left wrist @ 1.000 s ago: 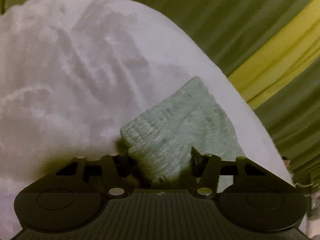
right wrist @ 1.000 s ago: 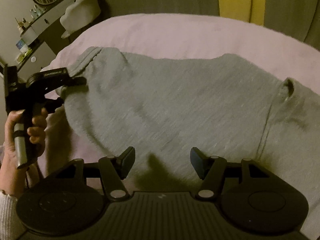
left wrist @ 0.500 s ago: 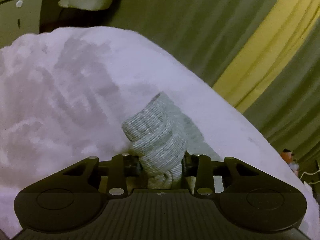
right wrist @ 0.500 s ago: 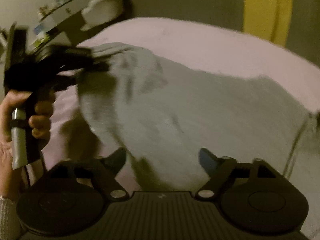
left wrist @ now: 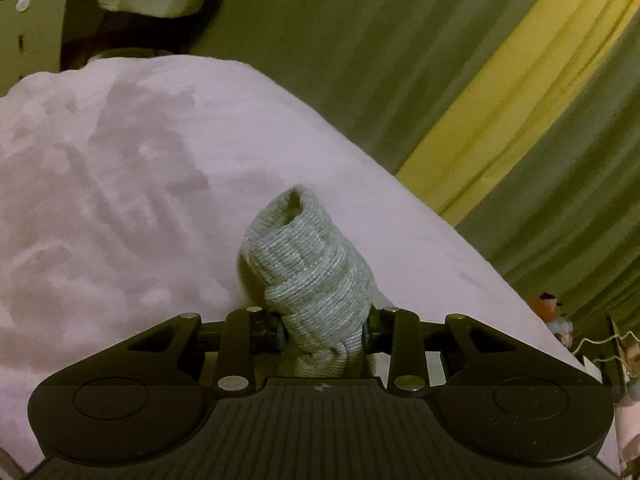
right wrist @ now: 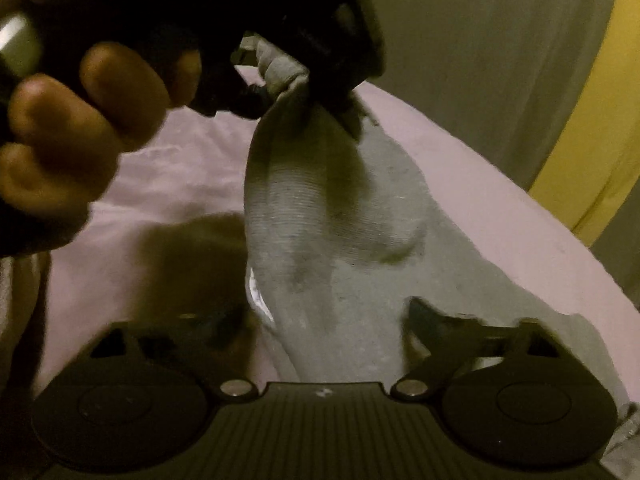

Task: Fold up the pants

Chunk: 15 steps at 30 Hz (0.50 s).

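While the left gripper (left wrist: 323,330) clamps a ribbed cuff of the grey pants (right wrist: 340,216) above the pink bed (left wrist: 120,184), the right gripper (right wrist: 324,320) closes, unclenched, around soft, limp fabric; grip hems.

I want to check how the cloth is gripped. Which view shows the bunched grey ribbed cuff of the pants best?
The left wrist view: the bunched grey ribbed cuff fills its centre, sharp, squeezed between the left gripper pads. The right wrist view shows it only small and dim, pinched at the top, with the pant leg hanging below.
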Motion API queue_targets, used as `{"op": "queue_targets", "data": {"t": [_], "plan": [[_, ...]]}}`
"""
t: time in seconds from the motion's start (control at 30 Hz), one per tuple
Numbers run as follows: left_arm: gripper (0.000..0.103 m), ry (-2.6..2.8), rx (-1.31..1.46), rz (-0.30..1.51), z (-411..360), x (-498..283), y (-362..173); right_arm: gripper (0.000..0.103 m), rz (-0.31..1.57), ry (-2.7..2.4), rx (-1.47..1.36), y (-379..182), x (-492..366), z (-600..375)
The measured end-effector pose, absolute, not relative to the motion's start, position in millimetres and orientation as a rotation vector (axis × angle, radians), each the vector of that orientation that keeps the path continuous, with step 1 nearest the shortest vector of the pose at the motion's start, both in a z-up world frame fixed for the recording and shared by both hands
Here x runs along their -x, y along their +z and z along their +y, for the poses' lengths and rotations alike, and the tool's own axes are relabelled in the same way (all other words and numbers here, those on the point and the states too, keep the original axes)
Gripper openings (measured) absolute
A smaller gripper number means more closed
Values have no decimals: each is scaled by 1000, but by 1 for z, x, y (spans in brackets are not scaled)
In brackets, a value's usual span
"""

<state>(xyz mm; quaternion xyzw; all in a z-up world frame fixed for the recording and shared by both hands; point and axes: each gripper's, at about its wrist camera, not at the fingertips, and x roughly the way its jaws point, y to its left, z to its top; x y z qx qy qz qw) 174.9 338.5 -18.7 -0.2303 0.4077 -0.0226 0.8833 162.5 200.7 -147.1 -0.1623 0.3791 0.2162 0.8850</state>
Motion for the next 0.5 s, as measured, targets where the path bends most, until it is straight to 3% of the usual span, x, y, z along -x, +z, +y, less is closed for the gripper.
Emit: {"op": "queue_targets", "data": {"t": [0.03,0.07,0.13,0.5], "plan": [[34,-54,474,850,336,-174,-18,29,815,437,333,-150,-167,201],[34,-52,463,848,334,-174,-18,19,848,412,304,-154,-173,198],[34,-60,435,833,327,-171,-11,10,867,403,211,-153,-177,187],[34,-331,217,729,211,-127,82,8,744,278,-17,-80,-116,106]]}}
